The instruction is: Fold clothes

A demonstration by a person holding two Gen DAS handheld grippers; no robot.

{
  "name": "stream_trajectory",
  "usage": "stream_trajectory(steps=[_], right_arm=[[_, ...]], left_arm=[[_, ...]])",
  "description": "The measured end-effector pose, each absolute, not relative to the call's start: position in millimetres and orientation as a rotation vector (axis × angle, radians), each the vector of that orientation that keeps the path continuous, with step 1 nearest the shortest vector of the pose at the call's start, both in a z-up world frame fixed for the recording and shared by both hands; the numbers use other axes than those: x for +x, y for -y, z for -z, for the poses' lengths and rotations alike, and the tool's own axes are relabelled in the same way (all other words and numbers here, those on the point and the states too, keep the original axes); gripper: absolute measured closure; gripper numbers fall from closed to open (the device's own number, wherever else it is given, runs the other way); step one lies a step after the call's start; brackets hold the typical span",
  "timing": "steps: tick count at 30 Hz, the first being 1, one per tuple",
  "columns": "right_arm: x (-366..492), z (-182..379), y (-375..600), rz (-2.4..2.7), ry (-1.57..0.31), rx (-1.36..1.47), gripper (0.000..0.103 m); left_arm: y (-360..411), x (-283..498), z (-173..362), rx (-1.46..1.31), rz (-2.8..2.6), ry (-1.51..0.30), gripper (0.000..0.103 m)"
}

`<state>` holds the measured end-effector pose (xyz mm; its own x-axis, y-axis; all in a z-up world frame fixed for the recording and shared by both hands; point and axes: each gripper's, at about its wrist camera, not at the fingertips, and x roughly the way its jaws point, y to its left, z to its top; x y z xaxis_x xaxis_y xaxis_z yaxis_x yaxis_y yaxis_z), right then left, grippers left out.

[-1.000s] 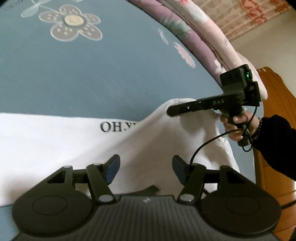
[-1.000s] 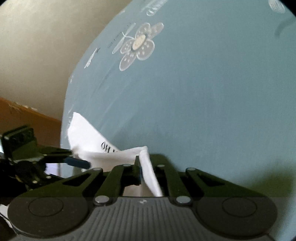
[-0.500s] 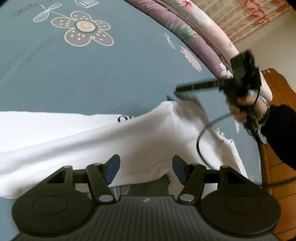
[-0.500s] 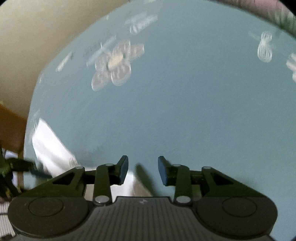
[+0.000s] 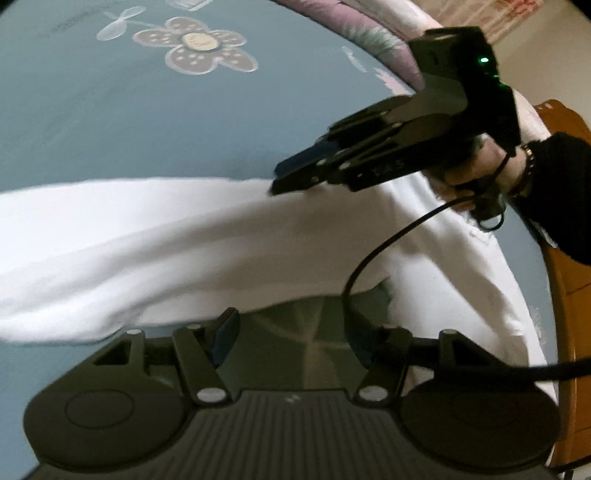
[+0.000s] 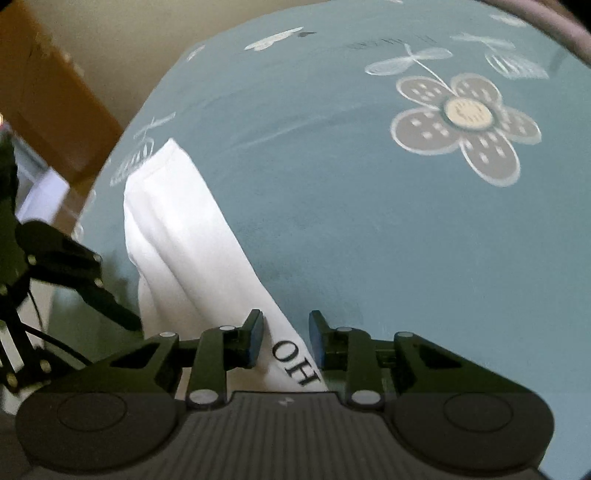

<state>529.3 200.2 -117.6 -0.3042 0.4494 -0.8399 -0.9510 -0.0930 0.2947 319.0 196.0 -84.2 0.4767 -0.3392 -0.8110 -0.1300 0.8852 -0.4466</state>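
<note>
A white garment (image 5: 184,240) with a black "OH" print lies folded lengthwise across the blue sheet. In the left wrist view my right gripper (image 5: 286,177), in a hand with a black sleeve, hovers at the garment's far edge. In the right wrist view my right gripper (image 6: 286,325) has its jaws closing. The printed edge of the garment (image 6: 177,240) shows between them, and the pads do not press on it. My left gripper (image 5: 291,325) stands open over the near edge with only shadowed sheet between its fingers. The left gripper (image 6: 118,295) also shows at the left.
The blue bed sheet (image 5: 110,122) carries a grey flower print (image 6: 461,118). A pink and purple quilt (image 5: 369,33) is rolled along the far side. Wooden furniture (image 5: 569,258) borders the bed on the right. A black cable (image 5: 369,266) hangs over the garment.
My right gripper let go of the lifted fold, opened, rolled and swung closer across the garment. The fold now lies flat and hides the print in the left wrist view. The left gripper drifted slightly.
</note>
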Motion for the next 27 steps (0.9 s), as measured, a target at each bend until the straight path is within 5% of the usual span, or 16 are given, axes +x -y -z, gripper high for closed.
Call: stream_trajectory(steps=[2,3,4,14,20,27], right_arm=[[517,116,-201,-1.644,-0.969,-0.797,0.077],[510,115,-201,-1.648,-0.926,-0.854,0.094],[503,114,-201,-1.650,-0.883,-0.910,0.100],[522,97,-247,-1.519,-0.875,-0.758,0.099],[505,95,-262,-1.645,-0.951,-0.724,0.076],[463,116,-297,-1.742,-0.952,-0.787,0.076]], left_arm=[[-202,312,87,-0.508,0.118,-1.080,0.040],[-204,310,88,-0.515,0.111,-1.079,0.040],[-207,308,89,-0.523,0.105,-1.076,0.040],[-227,292,87,-0.585,0.036,-1.031,0.040],[-239,281,86,-0.592,-0.008,-1.026,0.037],[-246,266,87,-0.482,-0.030,-1.069,0.037]])
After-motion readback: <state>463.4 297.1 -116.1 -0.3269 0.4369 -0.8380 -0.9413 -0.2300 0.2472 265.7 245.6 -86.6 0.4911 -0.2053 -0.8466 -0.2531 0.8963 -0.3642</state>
